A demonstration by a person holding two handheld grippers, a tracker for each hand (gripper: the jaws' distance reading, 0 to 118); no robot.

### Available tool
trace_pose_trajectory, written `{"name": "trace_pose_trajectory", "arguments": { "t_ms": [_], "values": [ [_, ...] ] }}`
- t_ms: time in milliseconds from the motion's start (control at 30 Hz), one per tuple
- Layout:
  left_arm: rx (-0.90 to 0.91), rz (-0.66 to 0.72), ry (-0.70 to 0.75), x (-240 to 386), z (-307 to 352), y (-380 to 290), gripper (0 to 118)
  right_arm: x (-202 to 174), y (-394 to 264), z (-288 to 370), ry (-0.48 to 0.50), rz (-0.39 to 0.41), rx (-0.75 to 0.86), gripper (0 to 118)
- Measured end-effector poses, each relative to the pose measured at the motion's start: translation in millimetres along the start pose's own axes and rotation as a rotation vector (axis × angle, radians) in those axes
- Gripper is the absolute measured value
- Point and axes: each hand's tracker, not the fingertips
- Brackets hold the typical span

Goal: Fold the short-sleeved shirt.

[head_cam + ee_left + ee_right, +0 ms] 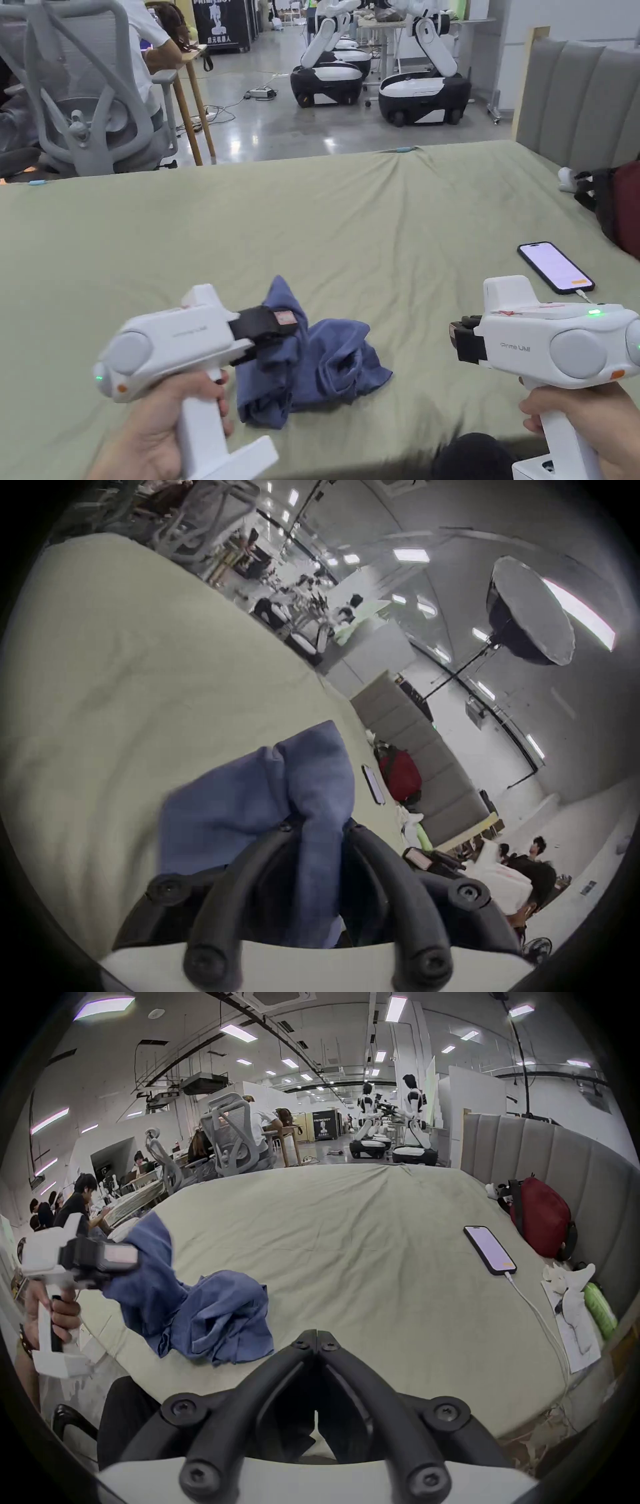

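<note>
- The left tool (284, 328) is gripping a bunch of the blue short-sleeved shirt (325, 369); in the left gripper view its jaws are closing on a ridge of that cloth (318, 830) running between them.
- The shirt is lying crumpled on the green bed sheet (350, 219), at about 6 o'clock of the bed in the head view, with one part lifted up toward the left tool at its 10 o'clock.
- The right tool (459, 340) is hanging over the bed at 3 o'clock of the shirt, apart from it; in the right gripper view its jaw tips (317, 1336) are meeting with nothing between them.
- Each tool's white body is carrying small grey lettering, too blurred to read for certain.
- A black board (220, 22) far off at 11 o'clock is bearing white writing, too small to make out.
- A phone (555, 267) is lying on the sheet at 2 o'clock of the shirt, its screen lit.
</note>
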Motion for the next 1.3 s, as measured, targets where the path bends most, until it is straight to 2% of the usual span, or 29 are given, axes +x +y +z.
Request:
{"name": "trace_pose_trajectory", "arguments": {
  "t_ms": [167,267,300,333,367,400,433,467,500,633,667,700,733,767,833,967,1133,1300],
  "values": [
    [-0.094,0.035,0.068,-19,-63,-27,18,12,-2,9,-0.03,-0.022,0.003,0],
    [-0.063,0.017,0.07,-17,-59,-28,18,15,-3,13,-0.032,-0.024,0.004,0],
    [-0.064,0.021,0.061,-16,-55,-23,21,16,-3,13,-0.03,-0.025,0.005,0],
    [-0.063,0.021,0.024,-15,-49,-19,34,15,-3,13,-0.028,-0.025,0.005,0],
    [-0.054,0.011,-0.034,-8,-39,-15,55,15,-3,12,-0.027,-0.025,0.003,0],
    [-0.036,-0.009,-0.077,-2,-28,-13,79,14,-4,11,-0.025,-0.023,0.001,0],
    [-0.002,-0.033,-0.09,2,-17,-8,113,12,-4,9,-0.023,-0.022,-0.001,0],
    [0.042,-0.046,-0.081,4,1,-3,118,11,-5,7,-0.019,-0.022,-0.002,0],
    [0.077,-0.089,-0.067,5,11,4,115,9,-5,6,-0.012,-0.022,-0.003,0],
    [0.04,-0.127,0.065,2,38,7,118,2,-8,-4,0.019,-0.011,-0.01,0],
    [0.019,-0.125,0.063,-3,37,9,106,0,-8,-6,0.024,-0.009,-0.013,0],
    [0.009,-0.129,0.062,-6,38,9,81,-2,-8,-9,0.028,-0.008,-0.015,0],
    [0.003,-0.135,0.067,-7,36,8,34,-4,-8,-10,0.034,-0.006,-0.017,0],
    [-0.007,-0.153,0.098,-8,32,5,6,-5,-9,-11,0.04,-0.005,-0.019,0],
    [-0.014,-0.184,0.15,-11,22,4,5,-8,-10,-10,0.048,-0.003,-0.021,0],
    [-0.068,-0.109,0.074,-10,-5,-2,5,-5,-12,-8,0.064,0.0,-0.023,0],
    [-0.175,-0.202,0.094,6,-66,-17,5,7,-14,0,0.036,-0.013,-0.023,0],
    [-0.202,-0.162,0.083,16,-104,-38,4,16,-16,-1,0.026,-0.039,-0.017,0]
  ]
}}
